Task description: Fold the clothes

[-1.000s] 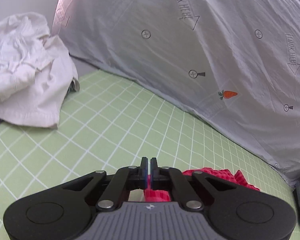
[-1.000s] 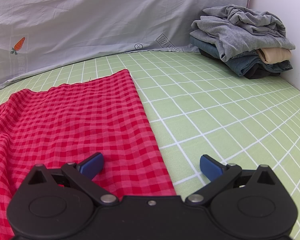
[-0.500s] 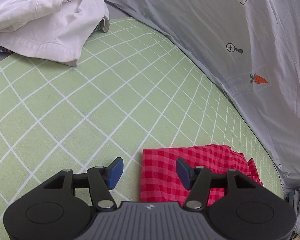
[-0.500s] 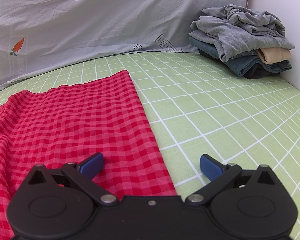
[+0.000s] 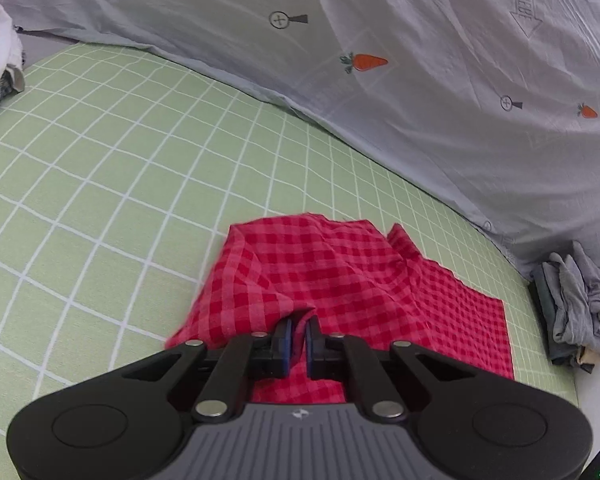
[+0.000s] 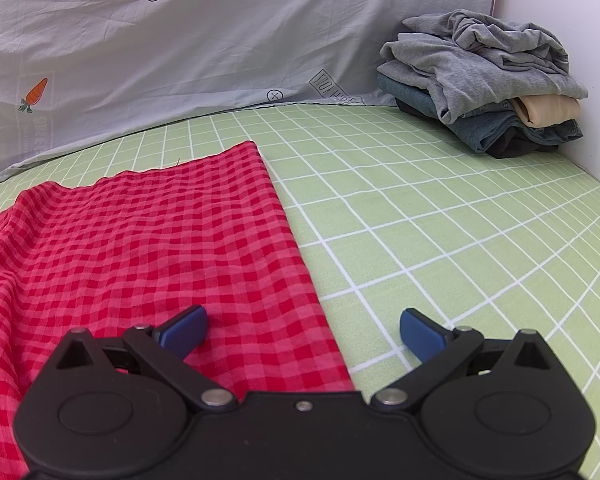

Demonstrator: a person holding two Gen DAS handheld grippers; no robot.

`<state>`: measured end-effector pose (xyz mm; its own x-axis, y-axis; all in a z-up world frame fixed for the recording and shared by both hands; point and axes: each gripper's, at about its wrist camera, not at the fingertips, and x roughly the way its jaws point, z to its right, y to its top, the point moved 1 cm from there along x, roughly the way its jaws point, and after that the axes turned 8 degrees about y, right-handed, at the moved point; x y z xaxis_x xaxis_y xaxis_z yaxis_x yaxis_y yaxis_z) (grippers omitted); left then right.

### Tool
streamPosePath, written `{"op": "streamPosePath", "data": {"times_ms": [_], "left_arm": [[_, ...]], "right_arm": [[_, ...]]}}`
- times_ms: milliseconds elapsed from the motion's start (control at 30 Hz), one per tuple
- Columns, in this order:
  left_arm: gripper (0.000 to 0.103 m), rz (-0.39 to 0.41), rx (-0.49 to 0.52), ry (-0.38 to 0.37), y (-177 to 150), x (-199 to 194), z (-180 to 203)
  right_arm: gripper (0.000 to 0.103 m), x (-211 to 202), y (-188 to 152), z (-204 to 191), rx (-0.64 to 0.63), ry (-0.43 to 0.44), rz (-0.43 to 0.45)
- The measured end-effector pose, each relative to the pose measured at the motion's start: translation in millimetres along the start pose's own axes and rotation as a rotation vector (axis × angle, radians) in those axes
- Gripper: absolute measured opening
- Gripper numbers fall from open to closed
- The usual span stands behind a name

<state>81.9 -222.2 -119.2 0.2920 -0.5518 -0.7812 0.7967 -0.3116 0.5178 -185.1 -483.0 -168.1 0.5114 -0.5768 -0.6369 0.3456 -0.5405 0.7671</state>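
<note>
— While the left gripper [image 5: 296, 338] pinches a raised fold of the red checked cloth [image 5: 340, 280], what has changed?

— Half a second ago its jaws stood apart over that edge; now they have closed on it, so I judge a fold can start.

— And the right gripper [image 6: 302, 334]?

— Unmoved, jaws wide, holding nothing, astride the cloth's right edge on the green grid sheet [image 6: 440, 208].

— Anything unclear?

— The cloth's near part is hidden behind both grippers. Beyond, the folded pile [image 6: 488, 80] sits in the corner.
</note>
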Motion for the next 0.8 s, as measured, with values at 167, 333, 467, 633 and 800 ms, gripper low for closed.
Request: {"op": "streamPosePath", "data": {"times_ms": [167, 333, 467, 633, 800], "left_arm": [[0.013, -0.088, 0.169, 0.021, -27.7, 13.3, 28.4], [0.027, -0.109, 0.088, 0.007, -22.6, 5.2, 15.0], [0.046, -0.086, -0.027, -0.001, -11.7, -13.8, -4.9], [0.057, -0.031, -0.129, 0.013, -3.2, -33.7, -28.0], [0.057, -0.031, -0.181, 0.051, -0.4, -24.2, -43.3]], "right_arm": [[0.103, -0.3, 0.1, 0.0, 0.001, 0.001, 0.0], [0.103, -0.5, 0.2, 0.0, 0.001, 0.001, 0.0], [0.103, -0.6, 0.3, 0.1, 0.002, 0.001, 0.0], [0.103, -0.6, 0.2, 0.3, 0.002, 0.002, 0.001], [0.103, -0.6, 0.2, -0.2, 0.001, 0.0, -0.001]]}}
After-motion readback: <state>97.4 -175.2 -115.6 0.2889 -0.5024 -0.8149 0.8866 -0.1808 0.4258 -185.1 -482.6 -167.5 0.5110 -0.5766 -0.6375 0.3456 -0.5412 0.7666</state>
